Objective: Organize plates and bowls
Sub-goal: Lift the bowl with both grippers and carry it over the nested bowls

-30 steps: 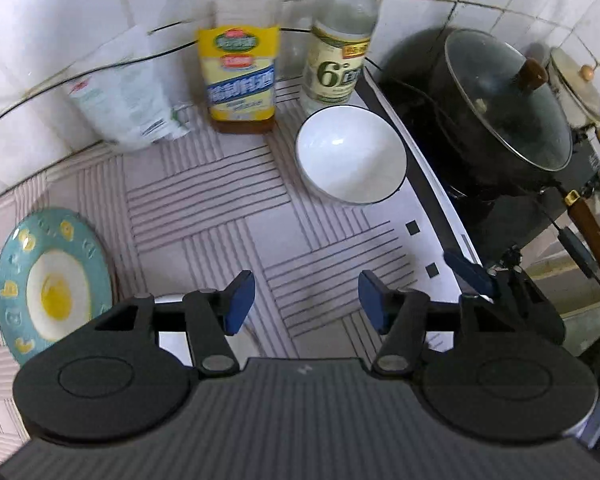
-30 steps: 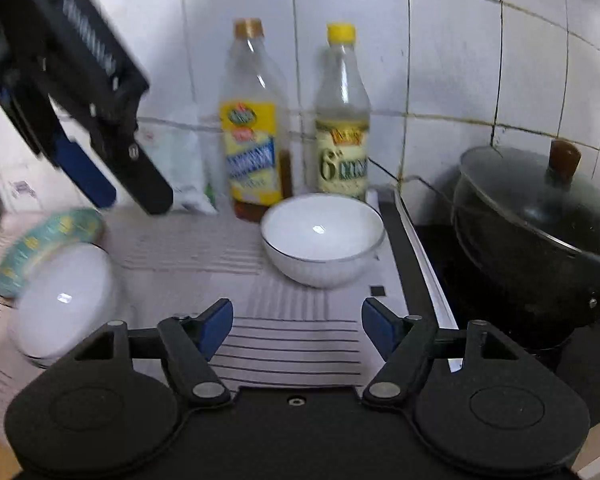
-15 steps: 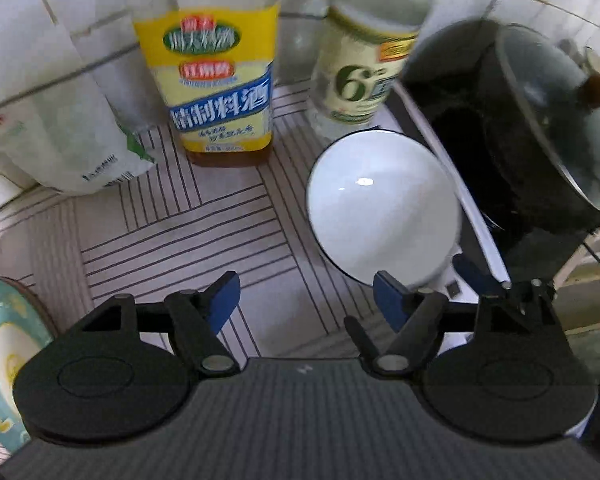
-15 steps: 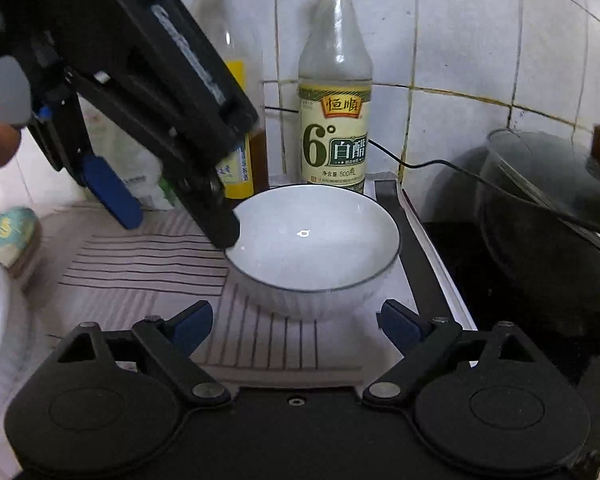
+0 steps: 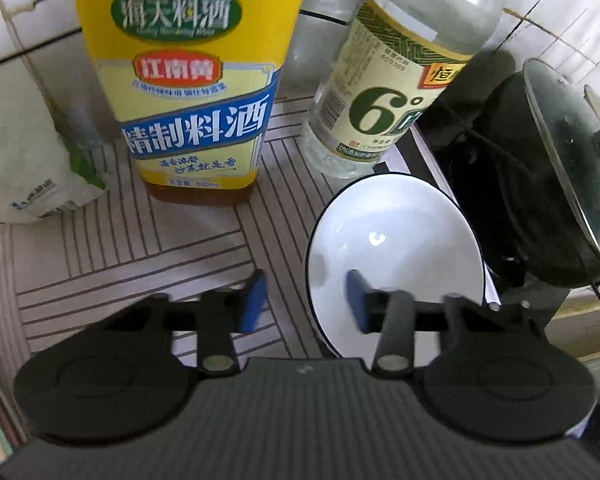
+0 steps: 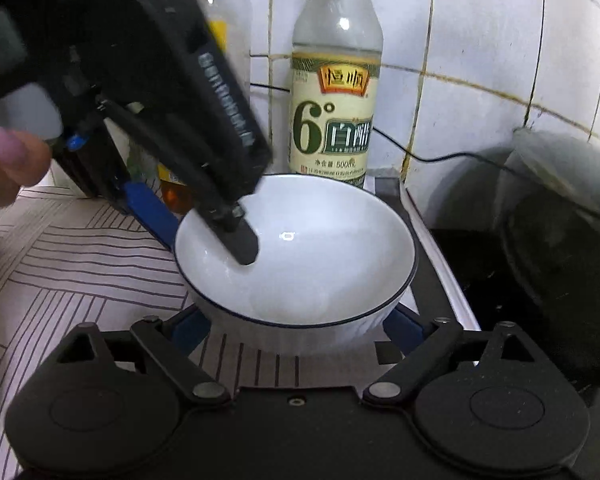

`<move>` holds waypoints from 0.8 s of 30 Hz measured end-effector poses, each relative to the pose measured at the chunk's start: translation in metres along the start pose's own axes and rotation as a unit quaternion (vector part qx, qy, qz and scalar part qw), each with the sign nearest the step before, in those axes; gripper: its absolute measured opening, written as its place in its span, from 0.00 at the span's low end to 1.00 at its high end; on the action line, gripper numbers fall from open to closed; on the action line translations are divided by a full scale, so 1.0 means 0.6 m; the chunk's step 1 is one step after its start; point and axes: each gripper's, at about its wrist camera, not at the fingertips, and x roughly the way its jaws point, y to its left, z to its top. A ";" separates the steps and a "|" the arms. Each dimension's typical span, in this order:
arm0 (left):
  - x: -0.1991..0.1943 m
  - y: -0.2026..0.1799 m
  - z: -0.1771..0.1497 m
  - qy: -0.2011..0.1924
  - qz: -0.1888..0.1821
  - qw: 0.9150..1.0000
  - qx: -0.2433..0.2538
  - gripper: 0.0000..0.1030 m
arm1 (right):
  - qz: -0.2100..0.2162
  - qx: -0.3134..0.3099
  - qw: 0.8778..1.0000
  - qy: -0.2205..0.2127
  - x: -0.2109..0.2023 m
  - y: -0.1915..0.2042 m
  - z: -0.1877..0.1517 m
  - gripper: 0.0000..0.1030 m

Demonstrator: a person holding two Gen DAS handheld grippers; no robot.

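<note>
- Both grippers have dropped closer to the white ceramic bowl with a thin dark rim [image 6: 300,256], which sits on the striped counter mat [image 5: 120,256] before the vinegar bottle [image 6: 334,92].
- The left gripper [image 5: 306,300] is closing astride the bowl's near-left rim, one finger inside, one outside, likely to pinch the wall.
- The right gripper [image 6: 296,330] stands wide, flanking the bowl's base; whether it touches is unclear.
- Only the left view shows the yellow-labelled cooking wine bottle [image 5: 192,92] clearly.

Glossy white ceramic bowl [image 6: 300,264], matt black plastic tongs [image 5: 304,300], glass-lidded dark pot [image 5: 540,184]
</note>
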 end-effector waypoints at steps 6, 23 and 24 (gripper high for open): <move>-0.006 0.000 0.002 -0.002 -0.016 1.000 0.007 0.12 | 0.005 0.024 1.000 0.014 -0.002 0.004 0.005 0.86; -0.110 -0.040 -0.061 -0.035 0.018 0.995 0.093 0.12 | 0.019 0.003 0.999 -0.042 -0.090 0.024 0.010 0.85; -0.127 -0.040 -0.063 -0.039 0.020 0.994 0.095 0.12 | 0.021 -0.001 0.999 -0.048 -0.104 0.029 0.016 0.85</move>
